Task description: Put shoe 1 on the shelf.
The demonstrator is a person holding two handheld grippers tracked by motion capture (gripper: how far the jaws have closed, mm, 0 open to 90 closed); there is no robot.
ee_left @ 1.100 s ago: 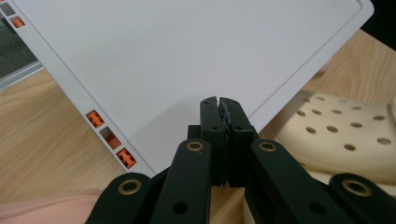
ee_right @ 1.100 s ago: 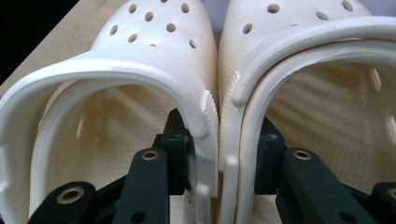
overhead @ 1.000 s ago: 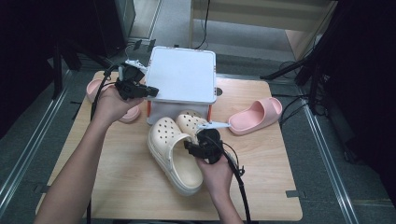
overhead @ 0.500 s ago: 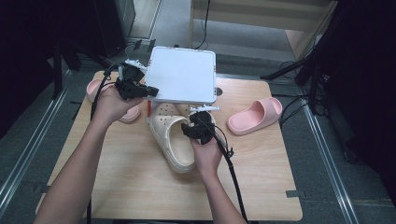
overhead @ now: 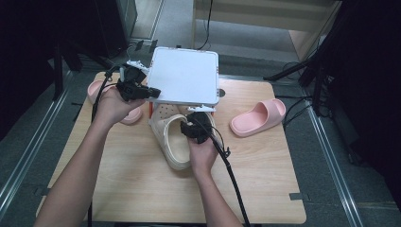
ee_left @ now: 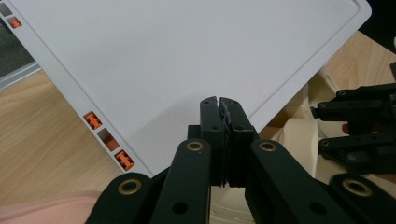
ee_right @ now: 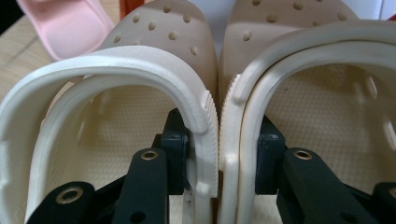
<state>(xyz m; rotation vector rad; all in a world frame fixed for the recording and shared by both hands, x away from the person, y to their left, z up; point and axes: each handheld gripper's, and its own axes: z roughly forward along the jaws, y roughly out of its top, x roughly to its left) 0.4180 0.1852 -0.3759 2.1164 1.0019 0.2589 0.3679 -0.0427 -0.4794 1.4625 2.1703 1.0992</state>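
Setting: wooden table [overhead: 142, 189], dark room around it.
High view: left gripper [overhead: 150, 92] holds the white lid [overhead: 184, 75] raised; right gripper [overhead: 189, 127] has carried the cream clogs [overhead: 172, 142] farther, toes now under the lid; pink slide [overhead: 257, 118] right.
Left gripper view: jaws clamped on lid [ee_left: 187, 56] edge.
Right gripper view: jaws pinch both clogs' [ee_right: 212, 112] touching walls.
Meaning: probably being boxed.

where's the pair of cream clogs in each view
High view: pair of cream clogs at table centre, toes under the white lid.
Left gripper view: a cream sliver at lower right, below the lid's edge.
Right gripper view: across the frame, inner walls pinched together.
Shared landmark: the white lid.
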